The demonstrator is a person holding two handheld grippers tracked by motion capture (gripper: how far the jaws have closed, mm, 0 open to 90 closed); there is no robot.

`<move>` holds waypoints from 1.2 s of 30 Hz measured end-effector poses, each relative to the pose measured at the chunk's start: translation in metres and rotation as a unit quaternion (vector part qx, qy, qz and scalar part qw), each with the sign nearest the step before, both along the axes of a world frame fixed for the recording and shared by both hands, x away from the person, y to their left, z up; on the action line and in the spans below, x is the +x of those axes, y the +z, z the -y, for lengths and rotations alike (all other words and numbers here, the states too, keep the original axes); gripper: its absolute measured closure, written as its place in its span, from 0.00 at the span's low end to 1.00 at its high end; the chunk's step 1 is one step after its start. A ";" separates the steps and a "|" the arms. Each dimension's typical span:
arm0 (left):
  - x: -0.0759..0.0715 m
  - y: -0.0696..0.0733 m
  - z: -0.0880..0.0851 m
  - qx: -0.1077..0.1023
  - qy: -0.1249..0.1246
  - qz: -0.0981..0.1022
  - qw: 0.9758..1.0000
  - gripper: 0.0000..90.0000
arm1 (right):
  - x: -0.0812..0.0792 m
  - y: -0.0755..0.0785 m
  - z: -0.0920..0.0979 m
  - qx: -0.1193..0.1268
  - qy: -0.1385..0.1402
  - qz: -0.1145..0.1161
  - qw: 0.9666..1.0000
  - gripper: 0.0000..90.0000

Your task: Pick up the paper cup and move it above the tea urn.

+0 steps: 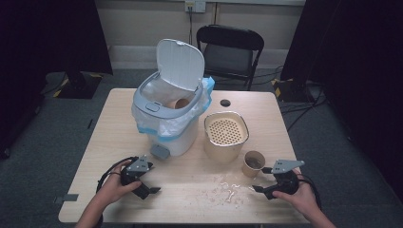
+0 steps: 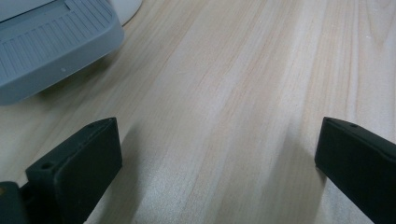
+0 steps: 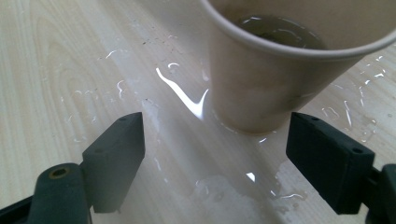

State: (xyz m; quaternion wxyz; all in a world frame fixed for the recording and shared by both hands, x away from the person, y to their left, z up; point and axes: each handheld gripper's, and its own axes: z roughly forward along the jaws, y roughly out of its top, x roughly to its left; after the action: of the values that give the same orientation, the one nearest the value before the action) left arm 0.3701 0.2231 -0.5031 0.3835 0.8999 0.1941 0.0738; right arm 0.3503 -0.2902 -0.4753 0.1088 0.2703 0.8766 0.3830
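A brown paper cup (image 1: 254, 163) (image 3: 275, 74) with some liquid in it stands upright on the wet wooden table (image 1: 119, 128). My right gripper (image 1: 262, 181) (image 3: 217, 158) is open, low over the table, and points at the cup. The cup's base sits just beyond the fingertips and no pad touches it. At the front left my left gripper (image 1: 151, 179) (image 2: 217, 163) is open above bare wood with nothing between its fingers. The grey pedal (image 2: 51, 42) of the bin lies just ahead of it.
A white pedal bin (image 1: 168, 114) with a plastic liner and raised lid holds another paper cup (image 1: 179, 102). A beige container (image 1: 225, 135) with a perforated top stands beside it. Spilled liquid (image 1: 228, 191) glistens at the front middle. A black chair (image 1: 230, 52) stands behind the table.
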 end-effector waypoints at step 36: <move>0.000 0.000 0.000 -0.001 -0.001 -0.001 1.000 0.00 | 0.034 -0.011 -0.013 0.060 -0.032 0.007 0.998 0.25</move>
State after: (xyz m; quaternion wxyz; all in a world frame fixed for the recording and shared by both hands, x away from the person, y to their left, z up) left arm 0.3701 0.2232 -0.5032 0.3842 0.8997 0.1938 0.0727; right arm 0.3847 -0.2776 -0.4864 0.1107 0.3011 0.8423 0.4331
